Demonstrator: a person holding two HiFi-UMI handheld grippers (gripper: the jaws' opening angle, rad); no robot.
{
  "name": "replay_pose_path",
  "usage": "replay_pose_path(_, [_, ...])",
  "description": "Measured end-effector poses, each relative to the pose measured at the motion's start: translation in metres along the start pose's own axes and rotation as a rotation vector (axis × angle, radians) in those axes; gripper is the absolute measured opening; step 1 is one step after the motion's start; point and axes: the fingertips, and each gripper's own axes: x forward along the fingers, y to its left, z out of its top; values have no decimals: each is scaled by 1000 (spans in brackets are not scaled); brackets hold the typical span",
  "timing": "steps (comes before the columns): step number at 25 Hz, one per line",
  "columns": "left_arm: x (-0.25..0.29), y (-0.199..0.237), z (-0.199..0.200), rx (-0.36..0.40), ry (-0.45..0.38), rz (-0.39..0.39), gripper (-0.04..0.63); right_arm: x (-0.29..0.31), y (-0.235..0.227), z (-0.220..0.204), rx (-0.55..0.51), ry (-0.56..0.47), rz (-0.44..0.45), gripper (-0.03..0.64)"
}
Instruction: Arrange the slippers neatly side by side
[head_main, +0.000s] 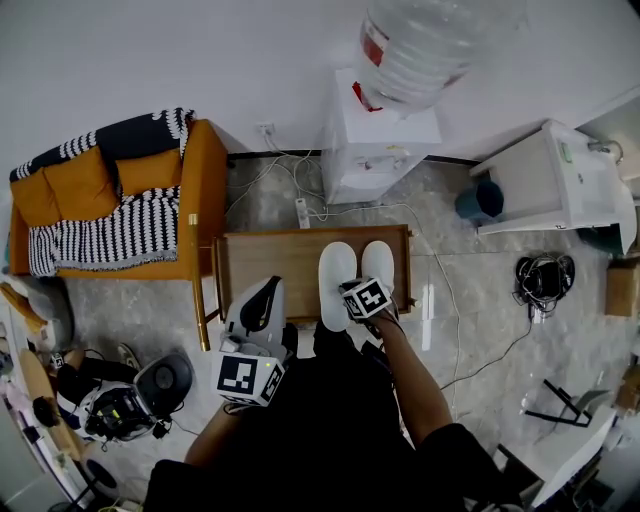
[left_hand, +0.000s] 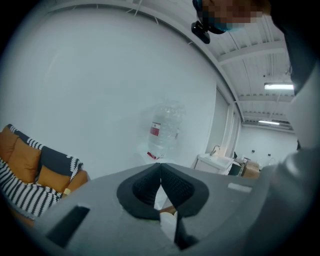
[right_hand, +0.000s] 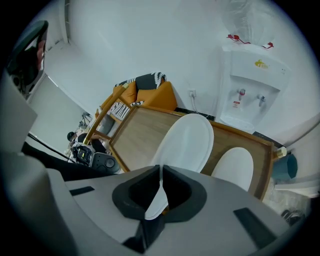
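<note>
Two white slippers lie side by side, toes pointing away, on a low wooden table (head_main: 270, 262). The left slipper (head_main: 335, 275) is slightly longer in view than the right slipper (head_main: 378, 262). My right gripper (head_main: 354, 300) is at the heel of the left slipper. In the right gripper view its jaws (right_hand: 161, 171) are shut on the thin heel edge of that slipper (right_hand: 186, 142), with the other slipper (right_hand: 233, 167) beside it. My left gripper (head_main: 267, 292) is held off the table's near left edge, shut and holding nothing. In its own view the left gripper (left_hand: 160, 170) points at the wall.
A water dispenser (head_main: 385, 140) with a big bottle stands behind the table. An orange armchair (head_main: 190, 190) with a striped blanket sits at the left. A white cabinet (head_main: 560, 180) and a blue bin (head_main: 482, 200) are at the right. Cables (head_main: 440, 270) run over the floor.
</note>
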Motion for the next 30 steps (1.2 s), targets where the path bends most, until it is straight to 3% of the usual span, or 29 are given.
replay_pose_path(13, [28, -14, -6, -11, 14, 61, 15, 17, -33, -21, -49, 107, 44, 25])
replay_pose_path(30, [49, -11, -14, -38, 42, 130, 15, 37, -55, -28, -31, 159, 79, 25])
